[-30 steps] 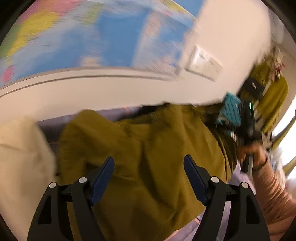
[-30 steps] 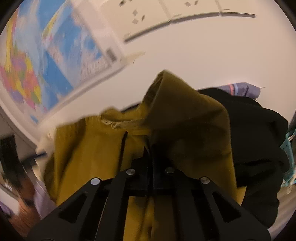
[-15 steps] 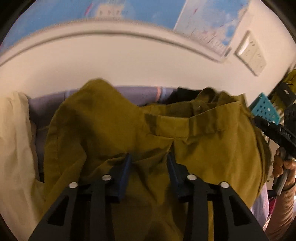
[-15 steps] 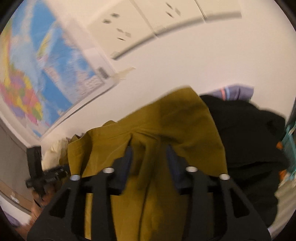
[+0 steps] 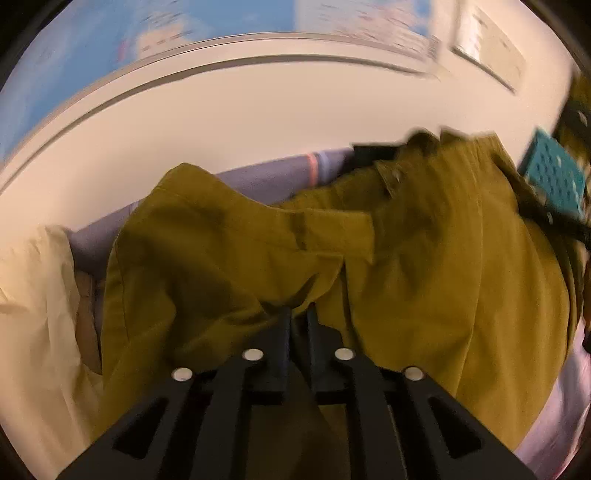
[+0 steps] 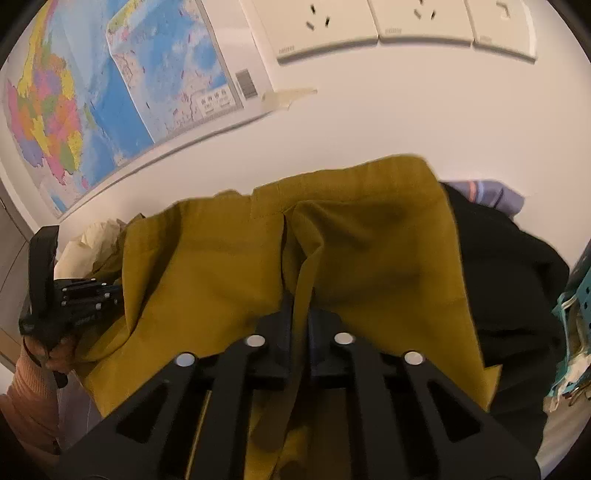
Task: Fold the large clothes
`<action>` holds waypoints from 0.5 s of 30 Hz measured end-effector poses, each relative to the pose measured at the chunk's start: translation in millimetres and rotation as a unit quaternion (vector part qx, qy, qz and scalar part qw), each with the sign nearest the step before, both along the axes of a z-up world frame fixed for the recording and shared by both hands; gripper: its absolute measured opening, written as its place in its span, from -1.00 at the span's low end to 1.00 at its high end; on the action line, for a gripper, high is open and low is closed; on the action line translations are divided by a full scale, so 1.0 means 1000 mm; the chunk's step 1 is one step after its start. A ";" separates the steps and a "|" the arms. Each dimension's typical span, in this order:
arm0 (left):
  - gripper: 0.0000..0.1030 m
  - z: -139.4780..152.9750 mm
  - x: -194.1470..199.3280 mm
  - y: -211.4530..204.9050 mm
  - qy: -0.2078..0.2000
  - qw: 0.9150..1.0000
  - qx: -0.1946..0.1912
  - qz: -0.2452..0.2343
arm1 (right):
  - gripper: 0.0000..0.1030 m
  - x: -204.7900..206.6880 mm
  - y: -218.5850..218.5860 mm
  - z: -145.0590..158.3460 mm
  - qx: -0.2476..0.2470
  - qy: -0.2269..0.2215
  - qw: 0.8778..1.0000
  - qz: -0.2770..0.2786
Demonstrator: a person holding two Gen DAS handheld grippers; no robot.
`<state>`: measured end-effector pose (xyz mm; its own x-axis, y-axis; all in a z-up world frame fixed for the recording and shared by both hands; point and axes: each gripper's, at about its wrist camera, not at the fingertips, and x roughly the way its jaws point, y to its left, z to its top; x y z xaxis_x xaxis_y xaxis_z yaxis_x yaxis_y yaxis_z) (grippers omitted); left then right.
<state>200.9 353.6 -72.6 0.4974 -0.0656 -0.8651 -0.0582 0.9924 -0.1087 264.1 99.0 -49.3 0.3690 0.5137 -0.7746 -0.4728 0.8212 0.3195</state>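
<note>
A large mustard-yellow garment point(image 5: 424, 258) hangs bunched in front of both cameras; it also fills the middle of the right wrist view point(image 6: 229, 258). My left gripper point(image 5: 299, 314) is shut on a fold of its cloth. My right gripper point(image 6: 301, 302) is shut on another fold near a seam. The left gripper shows at the left edge of the right wrist view point(image 6: 66, 299), held by a hand in a pink sleeve. Part of the right gripper shows at the right edge of the left wrist view point(image 5: 554, 218).
A cream cloth point(image 5: 37, 314) lies at the left. A black garment point(image 6: 517, 295) lies at the right, with a lilac striped sheet point(image 5: 280, 177) behind. A teal perforated basket point(image 5: 554, 173) stands at the right. A wall map point(image 6: 92, 103) and sockets point(image 6: 369, 22) are close behind.
My left gripper was open above the yellow garment, then closed on a fold. My right gripper opened a little, then shut again on the cloth. The garment has been spread wider between them.
</note>
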 end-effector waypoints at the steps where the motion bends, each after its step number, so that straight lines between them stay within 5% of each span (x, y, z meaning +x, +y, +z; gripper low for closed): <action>1: -0.94 0.003 0.002 0.005 -0.006 1.000 -0.009 0.011 | -0.93 0.001 -0.007 0.005 0.011 -0.002 1.000 -0.002; 5: -0.94 0.016 0.005 0.023 -0.040 0.998 -0.005 0.052 | -0.94 0.001 -0.009 0.014 0.017 -0.029 0.999 -0.019; 8: -0.92 0.007 0.012 0.029 -0.029 0.996 0.024 0.081 | -0.92 0.015 -0.010 -0.013 0.012 0.022 0.999 -0.039; 11: -0.79 -0.011 0.019 0.042 0.009 0.995 -0.003 0.096 | -0.88 0.019 -0.009 -0.021 0.028 0.044 0.997 -0.050; 13: -0.73 -0.009 0.014 0.048 0.003 0.995 -0.024 0.100 | -0.55 0.012 -0.014 -0.010 0.037 0.035 0.997 -0.054; 14: -0.51 -0.003 0.009 0.050 -0.004 0.994 -0.035 0.100 | -0.45 0.008 -0.016 -0.006 0.041 0.031 0.997 -0.052; 15: -0.40 0.002 0.003 0.053 -0.014 0.994 -0.046 0.095 | -0.13 0.000 -0.021 0.003 0.048 0.024 0.997 -0.050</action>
<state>204.3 406.4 -70.8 0.5328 -0.0460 -0.8450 -0.2397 0.9494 -0.2029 264.3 78.1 -46.3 0.3865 0.5493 -0.7409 -0.3722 0.8279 0.4196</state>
